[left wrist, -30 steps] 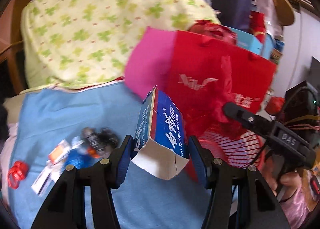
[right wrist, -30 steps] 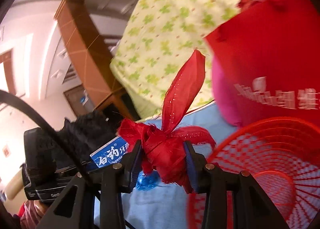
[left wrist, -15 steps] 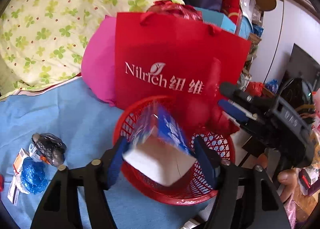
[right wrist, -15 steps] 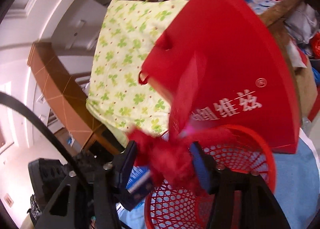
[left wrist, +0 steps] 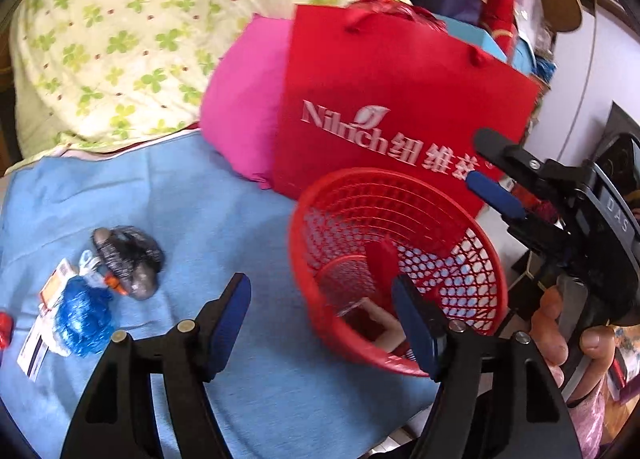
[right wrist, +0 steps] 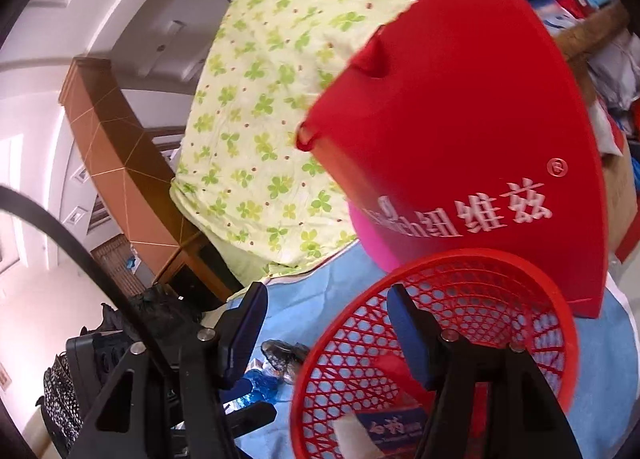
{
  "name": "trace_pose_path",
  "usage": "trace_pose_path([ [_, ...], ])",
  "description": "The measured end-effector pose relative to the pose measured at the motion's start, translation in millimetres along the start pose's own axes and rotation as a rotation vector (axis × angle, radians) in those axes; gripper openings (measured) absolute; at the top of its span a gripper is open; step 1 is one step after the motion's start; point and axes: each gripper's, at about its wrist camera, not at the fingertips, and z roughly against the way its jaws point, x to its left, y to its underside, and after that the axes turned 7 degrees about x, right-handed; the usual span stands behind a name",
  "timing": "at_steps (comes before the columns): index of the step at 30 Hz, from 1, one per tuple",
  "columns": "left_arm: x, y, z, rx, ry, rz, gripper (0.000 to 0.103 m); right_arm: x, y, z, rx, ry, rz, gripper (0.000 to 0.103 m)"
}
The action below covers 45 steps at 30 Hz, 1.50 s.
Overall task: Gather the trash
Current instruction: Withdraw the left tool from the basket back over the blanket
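Note:
A red mesh basket (left wrist: 340,195) stands on the blue cloth (left wrist: 192,199); it also shows in the right wrist view (right wrist: 520,271). Inside it lie the blue toothpaste box (right wrist: 396,425) and a red cloth scrap (left wrist: 382,259). My left gripper (left wrist: 324,319) is open and empty at the basket's near rim. My right gripper (right wrist: 326,335) is open and empty over the basket's left rim; it also shows in the left wrist view (left wrist: 496,175). On the cloth to the left lie a black crumpled wrapper (left wrist: 128,259), a blue crumpled wrapper (left wrist: 82,319) and a paper packet (left wrist: 52,291).
A red paper bag (left wrist: 400,99) and a pink cushion (left wrist: 244,111) stand right behind the basket. A clover-print pillow (left wrist: 160,19) fills the back left. The cloth's edge runs close to the basket on the right.
Both grippers opened over the basket. The toothpaste box dropped from the left one and the red cloth scrap from the right one; both now lie in the basket.

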Motion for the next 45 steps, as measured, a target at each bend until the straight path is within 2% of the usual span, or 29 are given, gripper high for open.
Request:
trace_pose_path([
  [6,42.2,22.4,17.5,-0.022,-0.102,0.052,0.074,29.2,5.5,-9.9,-0.012,-0.086,0.068,0.066],
  [11,94.9,58.2,31.2,-0.006,-0.256,0.108,0.075,72.1,20.2,-24.9,-0.002,-0.172,0.182,0.066],
  [14,139.3,83.9,40.5,0.017,-0.355,0.198,0.075,99.7,37.3,-42.5,0.045,-0.218,0.245,0.066],
  [18,183.9,113.6,43.8,0.040,-0.461,0.283,0.075,138.2,70.0,-82.1,0.158,-0.224,0.333,0.070],
  [22,224.9,137.9,33.4,0.069,-0.513,0.379,0.075,157.0,113.4,-136.8,0.317,-0.142,0.380,0.071],
  [25,251.8,154.5,18.6,0.080,-0.539,0.430,0.075,155.6,141.9,-185.1,0.438,-0.002,0.406,0.071],
  [29,280.7,172.3,-12.8,0.123,-0.568,0.474,0.075,121.6,171.7,-252.1,0.573,0.195,0.328,0.071],
  [33,286.0,177.5,-17.2,0.072,-0.571,0.477,0.083,87.8,186.2,-289.3,0.561,0.380,0.310,0.071],
  [34,286.5,176.6,-18.5,0.068,-0.554,0.475,0.086,79.8,188.5,-293.1,0.538,0.403,0.295,0.072],
  [35,287.3,177.3,-20.3,0.062,-0.541,0.470,0.093,78.6,188.6,-293.3,0.493,0.411,0.300,0.072],
  [36,287.8,178.9,-24.2,0.061,-0.540,0.462,0.099,79.4,190.7,-294.4,0.456,0.444,0.324,0.078],
  [37,286.5,180.6,-26.6,0.054,-0.553,0.451,0.101,79.1,192.7,-297.7,0.462,0.465,0.335,0.081],
  [38,284.2,182.6,-27.2,0.034,-0.570,0.439,0.103,80.1,195.0,-301.8,0.476,0.474,0.352,0.083],
  [41,284.6,185.7,-26.8,0.019,-0.555,0.441,0.103,86.9,202.7,-313.9,0.536,0.459,0.422,0.103],
  [43,283.4,186.9,-27.3,0.016,-0.558,0.435,0.103,93.0,210.3,-316.7,0.552,0.490,0.502,0.103],
  [45,283.5,185.7,-26.4,0.016,-0.562,0.429,0.103,91.9,210.5,-317.5,0.556,0.491,0.499,0.103],
])
